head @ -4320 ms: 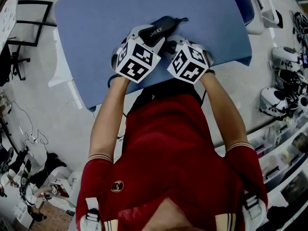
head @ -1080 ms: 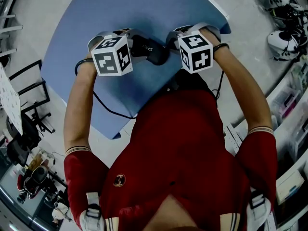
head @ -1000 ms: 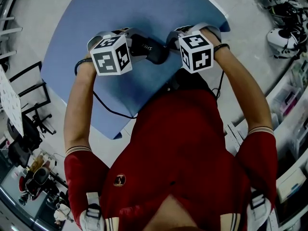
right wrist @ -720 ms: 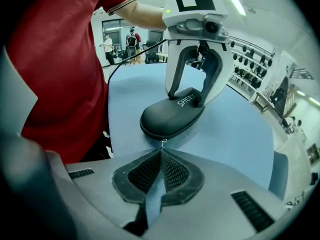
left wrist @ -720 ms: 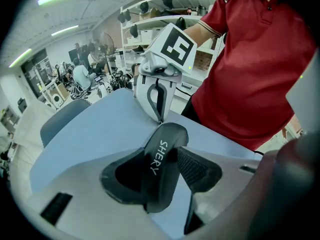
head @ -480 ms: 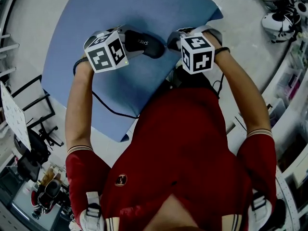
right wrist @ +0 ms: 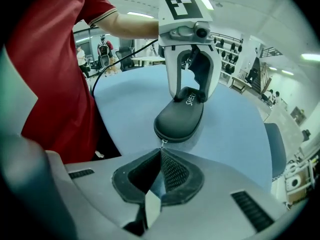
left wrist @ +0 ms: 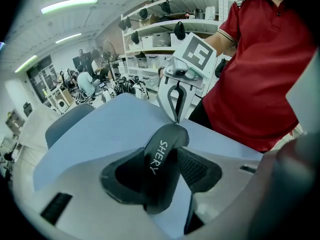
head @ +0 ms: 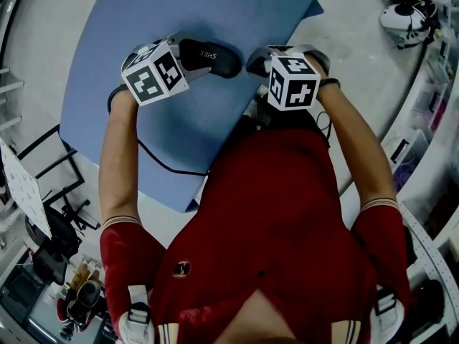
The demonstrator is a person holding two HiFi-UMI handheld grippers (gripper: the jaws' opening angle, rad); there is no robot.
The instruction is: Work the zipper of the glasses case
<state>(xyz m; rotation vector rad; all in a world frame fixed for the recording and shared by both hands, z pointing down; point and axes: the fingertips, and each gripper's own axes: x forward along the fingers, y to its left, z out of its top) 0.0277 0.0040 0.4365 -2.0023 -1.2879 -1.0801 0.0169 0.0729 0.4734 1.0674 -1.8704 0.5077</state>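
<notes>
Inspection from the remote station, current moment.

Item under task: the dark glasses case (head: pixel 211 57) lies on the blue table top (head: pixel 215 6), in the upper middle of the head view, between the two tools. White lettering shows on its upper shell.

Left gripper (right wrist: pixel 192 95): at upper left of the head view, marker cube toward the camera. Its own view shows both padded jaws pressed on the sides of the case near one end, with the case running away from the camera down the middle of the frame. I record a firm clamp on the case.

Right gripper (right wrist: pixel 161 152): to the right of the case in the head view. Its jaws stand fully together, pads meeting in a narrow point. That point sits at the rounded near end of the case, where the small metal zipper pull (right wrist: pixel 162 143) hangs. The pull is tiny at this distance; it appears to be pinched right at the jaw tips.

The operator's red shirt (head: pixel 272 213) fills the lower half of the head view.
</notes>
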